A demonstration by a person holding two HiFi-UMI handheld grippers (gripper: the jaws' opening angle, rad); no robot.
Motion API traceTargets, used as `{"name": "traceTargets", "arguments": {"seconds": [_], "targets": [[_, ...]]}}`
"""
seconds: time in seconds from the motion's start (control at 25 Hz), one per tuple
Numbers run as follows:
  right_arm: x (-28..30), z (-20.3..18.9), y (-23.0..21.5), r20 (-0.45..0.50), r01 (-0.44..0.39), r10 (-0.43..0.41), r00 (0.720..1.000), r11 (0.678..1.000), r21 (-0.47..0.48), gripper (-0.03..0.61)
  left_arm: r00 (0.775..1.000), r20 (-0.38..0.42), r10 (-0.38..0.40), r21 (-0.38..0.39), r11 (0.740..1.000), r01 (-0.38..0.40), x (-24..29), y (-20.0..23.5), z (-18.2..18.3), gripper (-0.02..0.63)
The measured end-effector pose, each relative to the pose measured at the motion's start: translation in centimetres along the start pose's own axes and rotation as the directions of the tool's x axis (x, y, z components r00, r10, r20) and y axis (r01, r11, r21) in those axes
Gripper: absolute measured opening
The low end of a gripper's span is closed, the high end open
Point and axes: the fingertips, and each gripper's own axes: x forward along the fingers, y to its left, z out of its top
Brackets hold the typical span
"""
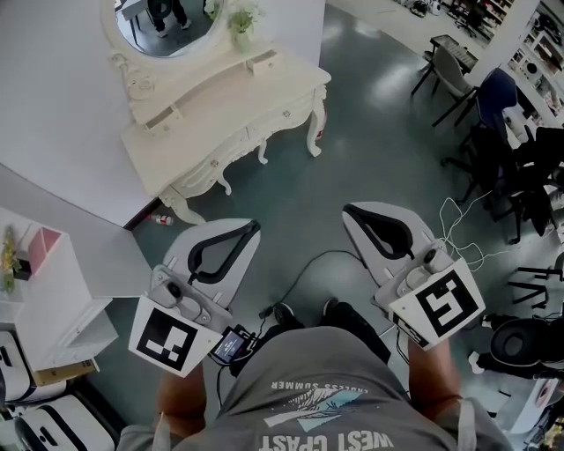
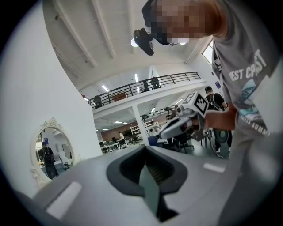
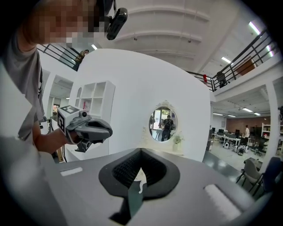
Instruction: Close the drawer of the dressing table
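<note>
Head view: left tongs (image 1: 251, 228) & right tongs (image 1: 351, 212) shut, empty, carried near level, prob. for the approach; dressing table (image 1: 229, 114) well ahead, by wall (image 1: 53, 97). Left gripper view: jaws together. Right gripper view: ditto, aimed toward table's mirror (image 3: 162, 123).

A grey T-shirt (image 1: 352, 401) with pale printed lettering is worn.

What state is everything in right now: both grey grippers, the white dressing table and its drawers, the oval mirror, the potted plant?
Grey left gripper: shut, empty, well short of the table.
Grey right gripper: shut, empty.
White carved dressing table: front drawers look flush.
Small white top drawer: seems pulled out slightly; too far to be sure.
Oval white-framed mirror: upright.
Small green potted plant: upright on the tabletop.
</note>
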Motion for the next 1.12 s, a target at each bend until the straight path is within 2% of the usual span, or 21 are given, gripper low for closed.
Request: {"name": "traceTargets", "arguments": {"seconds": [0.28,0.56,1.12], "targets": [[1.8,-0.1,-1.4,-0.015,-0.005,0.006,1.000,1.000,0.016,0.001,1.000,-0.010,-0.003,-0.013,1.000,0.002,0.7,1.2,-0.7,0.003],[5.0,-0.1,-4.4,0.005,-0.057,0.057,0.998,0.998,0.017,0.001,0.997,-0.056,0.057,-0.018,0.998,-0.058,2.3,3.8,-1.8,0.003],[11.4,-0.5,-15.5,0.032,-0.178,0.177,0.984,0.984,0.008,0.001,0.979,-0.117,0.167,-0.017,0.985,-0.171,12.4,9.6,-2.6,0.003]]}}
